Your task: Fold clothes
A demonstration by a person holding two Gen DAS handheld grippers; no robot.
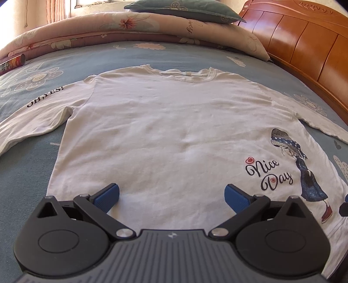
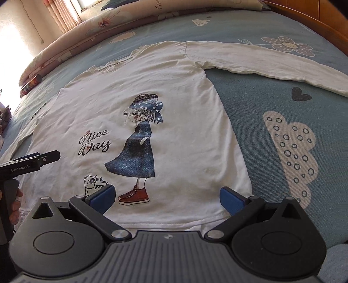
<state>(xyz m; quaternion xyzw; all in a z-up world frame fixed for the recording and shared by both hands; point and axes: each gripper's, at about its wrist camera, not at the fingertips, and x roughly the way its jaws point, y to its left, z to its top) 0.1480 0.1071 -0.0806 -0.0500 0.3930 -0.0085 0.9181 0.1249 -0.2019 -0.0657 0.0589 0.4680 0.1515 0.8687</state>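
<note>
A white long-sleeved shirt (image 1: 165,130) lies flat and face up on the bed, collar away from me and both sleeves spread out. It bears a girl print and the words "Nice Day" (image 2: 139,150). My left gripper (image 1: 171,197) hovers open over the hem, left of the print, with nothing between its blue pads (image 1: 107,197). My right gripper (image 2: 167,199) is open above the hem near the shirt's right corner, its fingers either side of the printed red shoes. The left gripper (image 2: 46,157) also shows from the side at the left of the right wrist view, with a hand holding it.
The blue flowered bedsheet (image 2: 271,104) lies under the shirt. A folded pink quilt (image 1: 121,26) and a green pillow (image 1: 184,8) lie at the far side. The wooden headboard (image 1: 304,43) runs along the right. A cylindrical can (image 1: 13,63) rests far left on the sheet.
</note>
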